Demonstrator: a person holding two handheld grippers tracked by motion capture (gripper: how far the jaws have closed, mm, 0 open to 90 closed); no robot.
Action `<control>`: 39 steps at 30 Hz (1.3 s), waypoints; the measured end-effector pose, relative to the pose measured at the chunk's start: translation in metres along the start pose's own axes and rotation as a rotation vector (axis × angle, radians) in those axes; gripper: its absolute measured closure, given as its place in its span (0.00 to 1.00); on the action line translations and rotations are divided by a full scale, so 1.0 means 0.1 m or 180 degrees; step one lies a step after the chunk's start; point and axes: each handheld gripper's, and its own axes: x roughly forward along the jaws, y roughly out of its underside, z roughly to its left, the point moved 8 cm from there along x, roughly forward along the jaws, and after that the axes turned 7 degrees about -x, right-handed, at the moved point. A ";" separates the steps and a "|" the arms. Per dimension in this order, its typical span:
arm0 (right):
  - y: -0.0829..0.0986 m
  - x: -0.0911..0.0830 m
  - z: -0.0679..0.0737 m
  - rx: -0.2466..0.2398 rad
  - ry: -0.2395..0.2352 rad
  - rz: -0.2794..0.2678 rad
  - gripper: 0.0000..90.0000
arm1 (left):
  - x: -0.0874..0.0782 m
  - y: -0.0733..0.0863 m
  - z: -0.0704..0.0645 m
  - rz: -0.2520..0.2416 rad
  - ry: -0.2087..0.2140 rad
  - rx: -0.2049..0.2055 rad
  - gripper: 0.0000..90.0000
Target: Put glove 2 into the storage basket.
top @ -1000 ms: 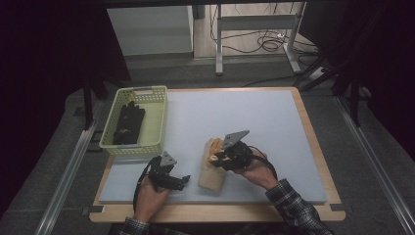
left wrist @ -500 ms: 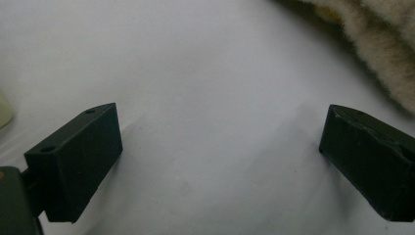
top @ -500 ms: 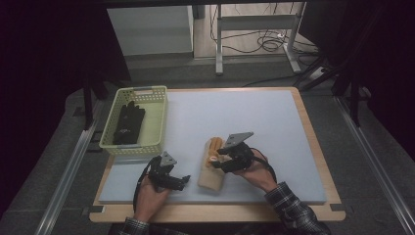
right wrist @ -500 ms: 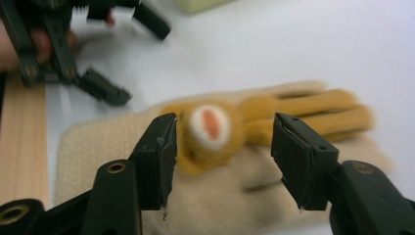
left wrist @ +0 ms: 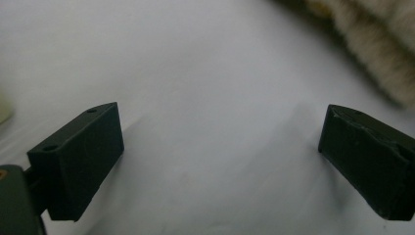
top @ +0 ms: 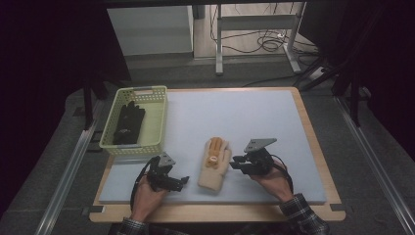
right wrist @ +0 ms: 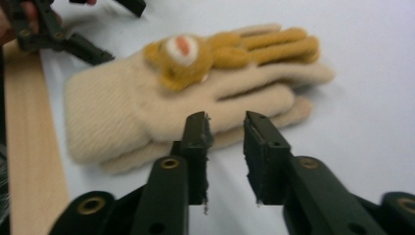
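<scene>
A pair of cream knitted gloves (top: 214, 164) with a tan bear face lies stacked flat on the pale blue mat (top: 254, 117), fingers pointing away from me. My right gripper (top: 235, 163) sits just right of the gloves, jaws a small gap apart with nothing between them. In the right gripper view (right wrist: 226, 129) its tips are just short of the gloves (right wrist: 195, 93) and not touching them. My left gripper (top: 182, 182) rests on the mat left of the cuffs, jaws wide open (left wrist: 220, 147) and empty. A fuzzy glove edge (left wrist: 381, 44) shows at the upper right.
A pale green basket (top: 159, 122) at the mat's left back corner holds black gloves (top: 128, 123). The wooden table edge (top: 313, 132) frames the mat. The other hand's gripper (right wrist: 73, 41) lies beyond the cuffs in the right gripper view.
My right gripper has drawn back to the right, off the gloves it was over a second ago. The gloves now lie free. The left gripper has stayed put.
</scene>
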 end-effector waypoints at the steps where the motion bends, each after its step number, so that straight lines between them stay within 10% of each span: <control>1: 0.02 0.00 0.02 0.0001 -0.0018 -0.0003 0.83 | -0.03 0.01 0.03 -0.0009 -0.0018 -0.0017 0.04; 11: 0.28 0.08 0.27 -0.0018 -0.0084 0.0098 0.98 | -0.19 0.22 0.35 -0.0081 -0.0089 -0.0342 0.04; 39: -0.02 0.69 0.42 -0.0150 -0.0075 0.0110 0.98 | -0.17 0.23 0.34 -0.0102 -0.0125 -0.0341 0.03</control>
